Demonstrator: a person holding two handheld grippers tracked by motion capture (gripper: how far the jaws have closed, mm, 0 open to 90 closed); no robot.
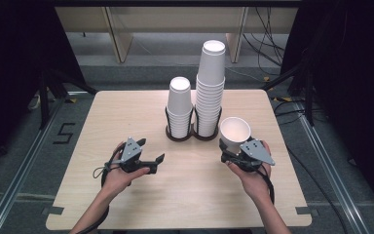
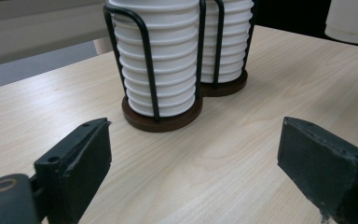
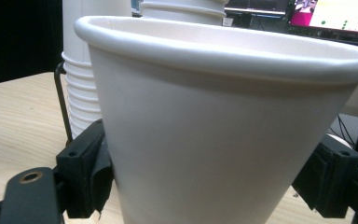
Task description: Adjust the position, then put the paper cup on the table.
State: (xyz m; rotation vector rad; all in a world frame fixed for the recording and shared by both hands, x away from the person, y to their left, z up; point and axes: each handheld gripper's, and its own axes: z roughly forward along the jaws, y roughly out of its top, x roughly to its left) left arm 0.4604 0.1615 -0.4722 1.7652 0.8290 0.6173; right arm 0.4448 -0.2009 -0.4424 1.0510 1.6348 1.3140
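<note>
A white paper cup (image 1: pixel 234 131) is held upright, mouth up, above the table's right side, with my right gripper (image 1: pixel 231 149) shut on its lower part. In the right gripper view the cup (image 3: pixel 214 116) sits between the two black pads (image 3: pixel 86 172). My left gripper (image 1: pixel 150 150) is low over the wooden table (image 1: pixel 126 112) at the left, open with nothing between its jaws. In the left gripper view, my left gripper (image 2: pixel 193 154) faces a black wire holder (image 2: pixel 163 121) with two stacks of white cups. The short stack (image 1: pixel 179 107) stands left of the tall stack (image 1: pixel 210 92).
The holder's dark round bases (image 1: pixel 180 137) sit at the table's middle, toward the far edge. Behind the table are wooden furniture legs (image 1: pixel 119 39) and loose cables (image 1: pixel 272 44) on the floor. Dark curtains flank both sides.
</note>
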